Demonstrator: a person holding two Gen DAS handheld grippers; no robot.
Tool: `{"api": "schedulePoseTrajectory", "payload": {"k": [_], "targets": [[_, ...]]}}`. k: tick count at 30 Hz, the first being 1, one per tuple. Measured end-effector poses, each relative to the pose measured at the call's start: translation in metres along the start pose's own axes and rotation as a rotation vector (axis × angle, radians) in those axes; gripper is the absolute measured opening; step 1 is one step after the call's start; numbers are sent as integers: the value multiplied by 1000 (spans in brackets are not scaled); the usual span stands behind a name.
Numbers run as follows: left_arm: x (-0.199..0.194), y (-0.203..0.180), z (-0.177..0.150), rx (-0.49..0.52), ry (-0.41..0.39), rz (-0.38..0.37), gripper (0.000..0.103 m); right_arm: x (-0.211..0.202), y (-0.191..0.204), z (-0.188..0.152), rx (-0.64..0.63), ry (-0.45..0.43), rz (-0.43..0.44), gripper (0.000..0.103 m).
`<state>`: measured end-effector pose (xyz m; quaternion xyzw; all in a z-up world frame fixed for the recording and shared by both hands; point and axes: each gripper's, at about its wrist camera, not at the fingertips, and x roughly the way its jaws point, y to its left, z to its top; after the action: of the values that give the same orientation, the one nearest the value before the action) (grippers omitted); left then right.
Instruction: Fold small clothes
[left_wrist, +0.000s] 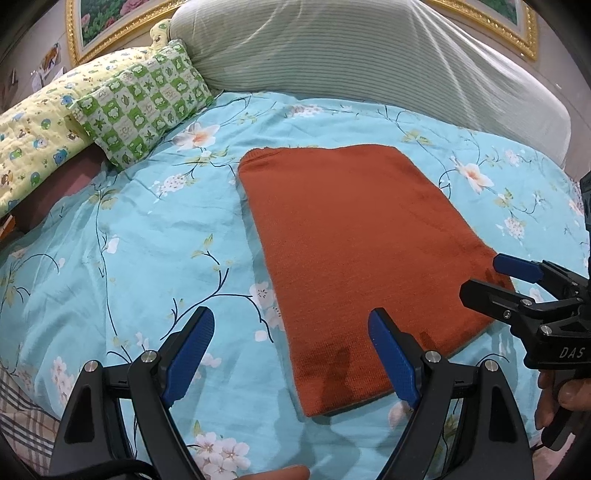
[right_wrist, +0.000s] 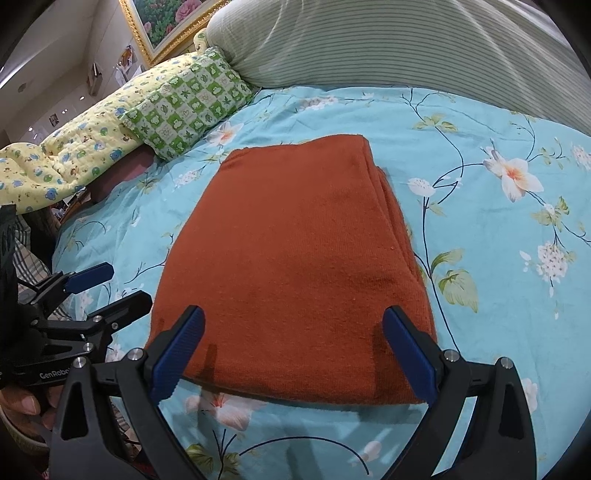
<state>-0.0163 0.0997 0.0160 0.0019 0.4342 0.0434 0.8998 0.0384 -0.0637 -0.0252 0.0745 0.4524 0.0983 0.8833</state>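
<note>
Only right tool (right_wrist: 293, 354) view shows garment (right_wrist: 295, 258) layers.

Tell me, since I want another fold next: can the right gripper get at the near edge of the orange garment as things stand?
Probably yes. The right gripper is open, its fingers straddling the near edge of the orange garment on the bedspread. Nothing lies between them; the left gripper sits off to the side.

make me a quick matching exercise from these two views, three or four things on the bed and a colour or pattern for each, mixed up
Things:
1. folded garment
2. small pillow
3. bedsheet
4. big bolster

Descriptions:
a. turquoise with flowers
b. pale green stripes
c. rust orange
d. green and white checks

Pairs: 1-c, 2-d, 3-a, 4-b
</note>
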Motion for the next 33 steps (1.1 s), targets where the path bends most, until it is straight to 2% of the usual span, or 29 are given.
{"api": "schedulePoseTrajectory", "payload": {"k": [33], "targets": [[-2,1,4,1,-8,-25,86,-1,1,1,4,-4,1,97]]}}
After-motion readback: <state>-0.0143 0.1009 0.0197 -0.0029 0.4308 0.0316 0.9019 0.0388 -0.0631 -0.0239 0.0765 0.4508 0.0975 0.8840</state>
